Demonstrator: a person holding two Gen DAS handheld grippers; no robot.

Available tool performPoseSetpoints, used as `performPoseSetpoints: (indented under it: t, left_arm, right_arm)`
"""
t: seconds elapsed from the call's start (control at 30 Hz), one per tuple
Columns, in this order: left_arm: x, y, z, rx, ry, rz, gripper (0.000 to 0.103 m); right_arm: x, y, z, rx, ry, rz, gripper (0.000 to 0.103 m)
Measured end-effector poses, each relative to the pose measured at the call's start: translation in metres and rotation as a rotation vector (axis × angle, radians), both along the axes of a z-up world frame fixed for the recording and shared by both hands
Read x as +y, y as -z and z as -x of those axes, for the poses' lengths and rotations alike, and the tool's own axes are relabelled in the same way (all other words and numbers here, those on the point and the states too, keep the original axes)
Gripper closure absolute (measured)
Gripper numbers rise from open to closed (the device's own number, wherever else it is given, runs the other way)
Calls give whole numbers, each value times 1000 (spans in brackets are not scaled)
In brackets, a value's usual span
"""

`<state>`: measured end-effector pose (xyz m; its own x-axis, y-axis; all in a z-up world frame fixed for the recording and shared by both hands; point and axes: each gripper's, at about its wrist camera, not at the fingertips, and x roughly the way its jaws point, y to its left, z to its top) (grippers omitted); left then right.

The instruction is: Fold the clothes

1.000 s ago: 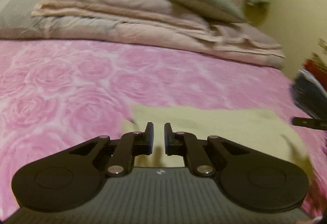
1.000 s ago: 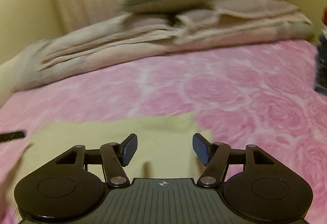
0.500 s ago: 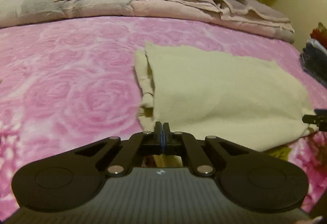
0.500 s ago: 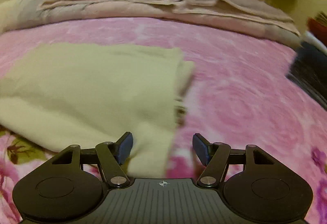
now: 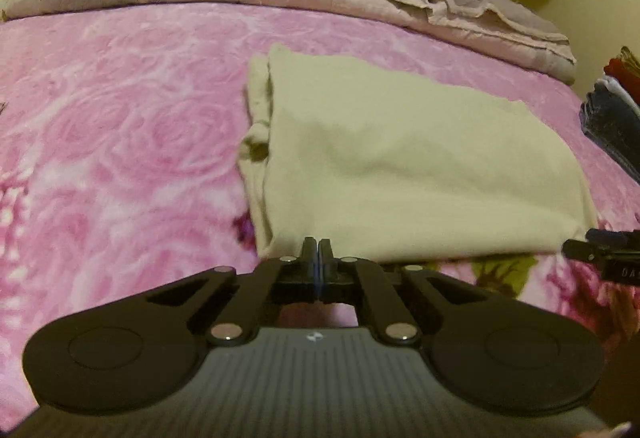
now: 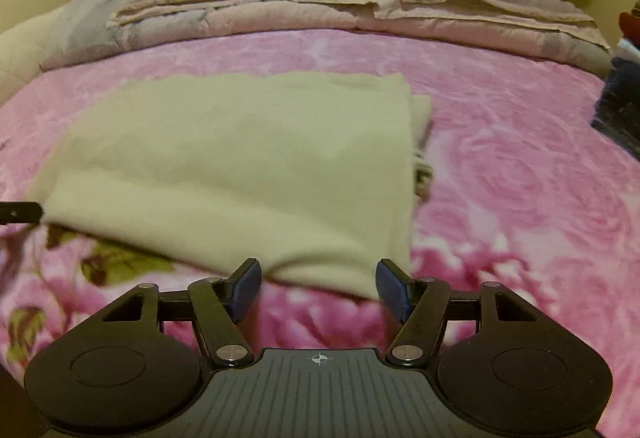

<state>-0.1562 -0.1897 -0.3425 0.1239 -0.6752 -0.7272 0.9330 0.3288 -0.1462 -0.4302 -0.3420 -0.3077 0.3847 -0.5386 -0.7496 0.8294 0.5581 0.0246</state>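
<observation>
L view: cream cloth point(image 5: 416, 166) lies folded flat on pink bed point(image 5: 120, 142), layered edge at its left. My left fingers point(image 5: 318, 250) closed at near hem; can't tell if pinching it.
R view: cloth point(image 6: 240, 158) near corner blurred. My right fingers point(image 6: 318, 284) apart, just been closing, corner between, untouched.

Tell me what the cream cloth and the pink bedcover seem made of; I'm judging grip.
Cream cloth: looks like soft matte knit or fleece, showing no sheen and limp folds. Pink bedcover: seems plush, with a fuzzy rose print.
</observation>
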Motion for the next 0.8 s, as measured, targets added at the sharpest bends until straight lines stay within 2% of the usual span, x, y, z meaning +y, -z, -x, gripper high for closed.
performPoseSetpoints:
  t: [0.17,0.2,0.23,0.3,0.4,0.53,0.63,0.73,0.8]
  left_arm:
    - [22,-4,-4,0,-86,-29,100]
    - [27,-6,-2,2,-101,-40,100]
    - [31,-7,0,3,-114,-51,99]
    - [41,-10,7,-11,-129,-77,90]
    - [53,-13,23,-18,-125,-99,83]
    - [62,-22,45,-32,-108,-116,82]
    - [70,-31,57,-51,-96,-106,80]
    - [78,-42,68,-73,-94,-87,77]
    - [84,-48,74,-89,-91,-78,77]
  right_arm:
    - [7,-1,18,42,94,-29,53]
    - [12,-3,23,45,115,-35,48]
    - [18,-4,27,43,133,-43,35]
    - [30,-7,34,22,169,-68,23]
    - [51,-13,40,-19,194,-100,23]
    - [72,-25,39,-46,189,-98,23]
    - [84,-38,39,-56,188,-78,22]
    - [91,-47,40,-59,203,-54,15]
    - [96,-51,44,-66,210,-43,15]
